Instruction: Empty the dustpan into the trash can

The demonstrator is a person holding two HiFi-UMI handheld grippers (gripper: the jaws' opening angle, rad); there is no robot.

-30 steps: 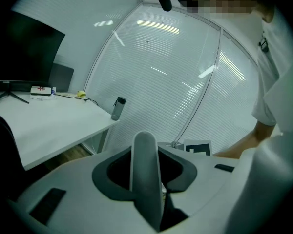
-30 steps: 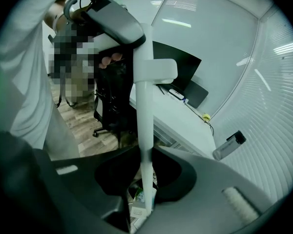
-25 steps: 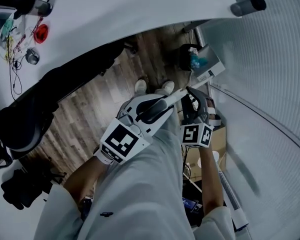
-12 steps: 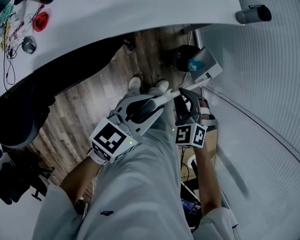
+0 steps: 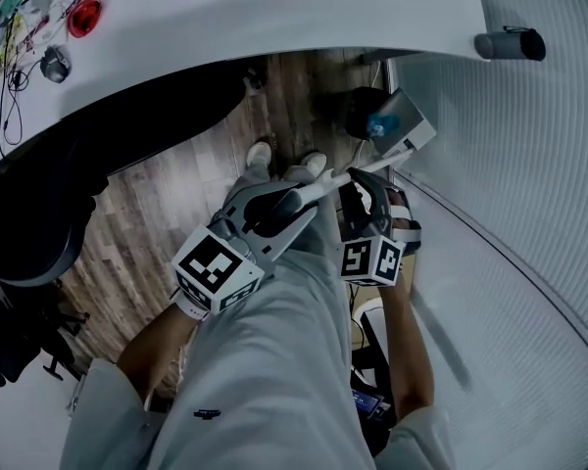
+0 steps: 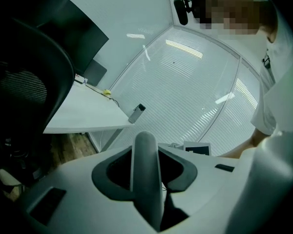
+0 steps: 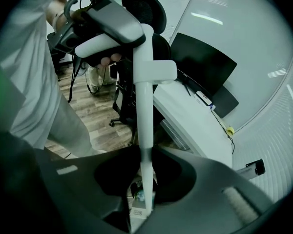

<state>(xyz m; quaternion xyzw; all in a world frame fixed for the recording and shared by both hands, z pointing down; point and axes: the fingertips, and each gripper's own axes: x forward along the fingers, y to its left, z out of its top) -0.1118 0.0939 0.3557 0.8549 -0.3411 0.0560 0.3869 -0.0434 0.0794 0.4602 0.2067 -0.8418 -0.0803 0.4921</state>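
A long-handled dustpan has its grey pan (image 5: 406, 123) low over the wood floor, with something blue inside it. Its white pole (image 5: 374, 167) slants up to a grey grip (image 5: 296, 202). My left gripper (image 5: 279, 209) is shut on that grip, which fills the jaws in the left gripper view (image 6: 145, 179). My right gripper (image 5: 369, 196) is shut on the pole lower down; in the right gripper view the pole (image 7: 142, 111) runs straight through the jaws (image 7: 145, 174). A dark round bin (image 5: 359, 112) stands right beside the pan.
A white desk (image 5: 274, 13) curves across the top, with cables and small things at its left end. A black office chair (image 5: 29, 233) stands at the left. A ribbed white wall (image 5: 529, 213) closes the right side. The person's legs and shoes (image 5: 284, 169) stand between both grippers.
Both grippers, still clamped on the dustpan's handle, have shifted slightly left and down in the head view. The left gripper has rolled a little. The pan stays beside the dark bin.
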